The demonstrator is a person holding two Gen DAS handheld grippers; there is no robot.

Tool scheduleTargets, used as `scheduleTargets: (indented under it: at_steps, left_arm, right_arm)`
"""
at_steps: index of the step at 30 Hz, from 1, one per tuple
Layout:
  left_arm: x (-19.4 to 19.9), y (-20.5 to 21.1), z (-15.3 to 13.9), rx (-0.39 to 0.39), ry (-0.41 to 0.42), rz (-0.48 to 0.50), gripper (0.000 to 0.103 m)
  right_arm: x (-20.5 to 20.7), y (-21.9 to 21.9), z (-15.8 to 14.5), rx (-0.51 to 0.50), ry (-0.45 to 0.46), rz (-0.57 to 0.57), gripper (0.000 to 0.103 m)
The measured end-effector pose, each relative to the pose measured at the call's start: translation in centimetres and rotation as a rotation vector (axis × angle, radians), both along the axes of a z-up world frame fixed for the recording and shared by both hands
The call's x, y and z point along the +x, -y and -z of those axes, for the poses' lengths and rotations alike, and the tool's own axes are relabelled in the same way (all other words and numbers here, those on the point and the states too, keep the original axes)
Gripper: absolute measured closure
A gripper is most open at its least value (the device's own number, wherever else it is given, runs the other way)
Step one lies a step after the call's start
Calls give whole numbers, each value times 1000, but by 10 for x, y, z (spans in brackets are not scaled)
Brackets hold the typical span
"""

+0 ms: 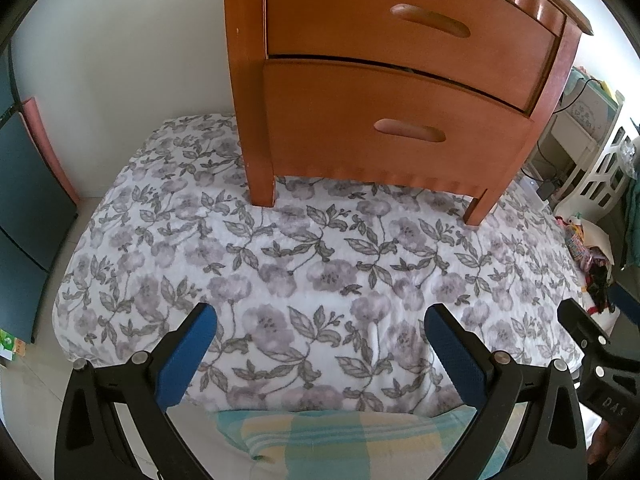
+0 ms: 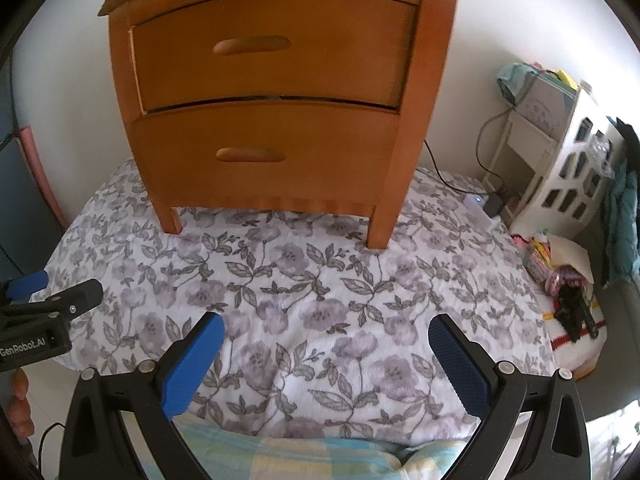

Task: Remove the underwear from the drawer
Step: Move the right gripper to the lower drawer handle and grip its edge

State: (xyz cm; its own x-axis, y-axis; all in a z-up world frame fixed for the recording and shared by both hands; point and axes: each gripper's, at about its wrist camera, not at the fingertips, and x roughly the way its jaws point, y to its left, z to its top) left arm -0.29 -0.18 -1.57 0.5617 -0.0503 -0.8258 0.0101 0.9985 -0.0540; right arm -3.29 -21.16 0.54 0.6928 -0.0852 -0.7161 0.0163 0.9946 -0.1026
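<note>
While both grippers hang side by side over the near edge of the bed (image 1: 320, 264), nothing is in either one. The left gripper (image 1: 320, 332) has its two blue-padded jaws spread wide, with only the flowered bedspread showing between them; the right gripper (image 2: 326, 342) is spread just as wide and just as empty. Each is visible at the edge of the other's view, so the two sit close together but apart.

Ahead of them, at the far side of the bed against the white wall (image 1: 120, 60), stands one wooden nightstand (image 2: 272, 128). I count two drawers in it, one above the other: the upper drawer (image 2: 272, 46) and the lower drawer (image 2: 260, 154), each with a single recessed oval handle. Both fronts sit closed, with only a thin dark seam between them. Two front legs press into the bedspread.

No underwear shows anywhere; whatever the drawers hold is hidden behind their fronts, so I cannot tell which one has it.

A striped pillow (image 1: 332, 436) in pale blue and yellow lies under the grippers at the bed's near edge. To the right, off the bed, stand a white openwork basket (image 2: 576, 176) and a small white stand (image 2: 516, 148) with cables trailing from it.
</note>
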Motion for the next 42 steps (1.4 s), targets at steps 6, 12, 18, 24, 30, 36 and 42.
scheduleTargets:
  at_steps: [6,12,18,24,30,36,42]
  left_arm:
    - [7,-12,4,-37,11,-11,0]
    - [17,-24,8,-21,78,-36,0]
    - [34,-46,11,-78,105,-66,0]
    - [49,-61,24,-109,108,-79,0]
    - [59,-69,38,-190,103,-37,0]
    - [67,-73,44,-198,124,-34,0]
    - [72,-73,50,-173,108,-14,0]
  right_arm:
    - [31,-3,-13,-66,55,-47,0]
    - [84,-17,-27,-197,107,-137,0]
    - [142,-39,-30,-290,108,-223,0]
    - [180,-62,-21,-366,110,-284,0]
    - [204,-80,-15,-410,153,-352,0]
    - [224,-89,-4,-445,146,-376,0]
    - [238,-92,10,-471,118,-393,2]
